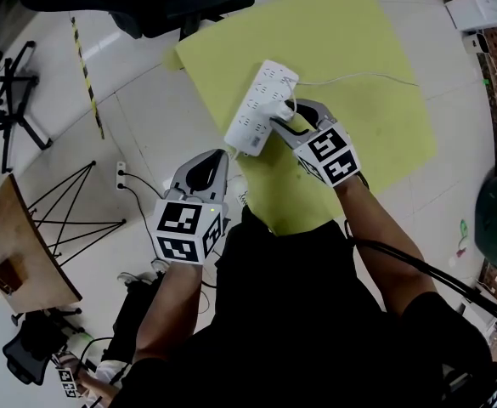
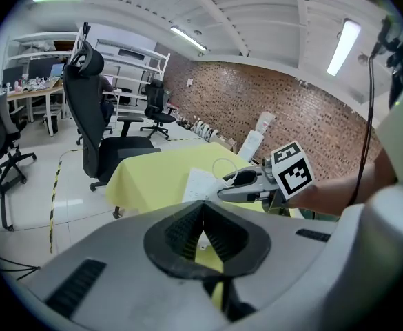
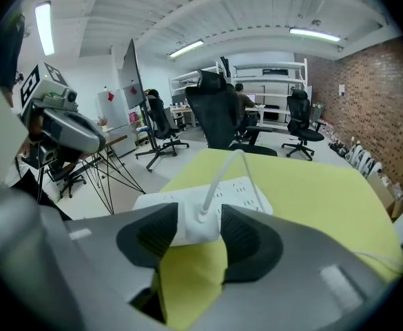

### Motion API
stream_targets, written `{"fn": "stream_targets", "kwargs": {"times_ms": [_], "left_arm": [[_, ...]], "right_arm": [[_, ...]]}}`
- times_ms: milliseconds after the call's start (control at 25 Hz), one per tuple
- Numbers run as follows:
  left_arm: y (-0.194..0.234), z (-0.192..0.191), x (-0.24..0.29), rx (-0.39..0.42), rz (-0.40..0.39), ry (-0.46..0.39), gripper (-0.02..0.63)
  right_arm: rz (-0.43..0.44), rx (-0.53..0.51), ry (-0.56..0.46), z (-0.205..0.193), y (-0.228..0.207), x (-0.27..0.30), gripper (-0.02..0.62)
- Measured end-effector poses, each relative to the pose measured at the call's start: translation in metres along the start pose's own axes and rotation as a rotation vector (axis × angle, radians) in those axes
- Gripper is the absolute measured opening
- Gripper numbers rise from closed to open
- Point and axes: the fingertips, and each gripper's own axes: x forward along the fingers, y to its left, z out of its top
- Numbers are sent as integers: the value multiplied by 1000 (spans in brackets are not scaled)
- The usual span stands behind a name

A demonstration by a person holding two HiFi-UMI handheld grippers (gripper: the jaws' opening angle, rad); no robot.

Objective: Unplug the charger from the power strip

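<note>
Charger (image 3: 196,223) with its white cable stands at the near end of the white power strip (image 1: 261,109) on a yellow-covered table (image 1: 358,41), between the wide-spread jaws of the right gripper (image 1: 285,125), which flank it without clamping. Left gripper (image 1: 218,160) hangs near the strip's end, jaws closed together and empty.

In the right gripper view the jaws of the right gripper (image 3: 200,218) covered the sides and base of the charger (image 3: 198,232) and the near edge of the power strip (image 3: 246,190), so whether its pins sat in a socket could not be told from any view.
</note>
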Motion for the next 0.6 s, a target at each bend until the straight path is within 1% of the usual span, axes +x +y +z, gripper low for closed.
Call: {"fn": "stream_targets", "kwargs": {"times_ms": [280, 600], "left_arm": [[-2, 0, 4, 0, -4, 3, 5], [-6, -1, 3, 9, -15, 3, 5]], "right_arm": [[-3, -22, 26, -3, 0, 3, 148], [-28, -44, 32, 0, 5, 2, 143]]}}
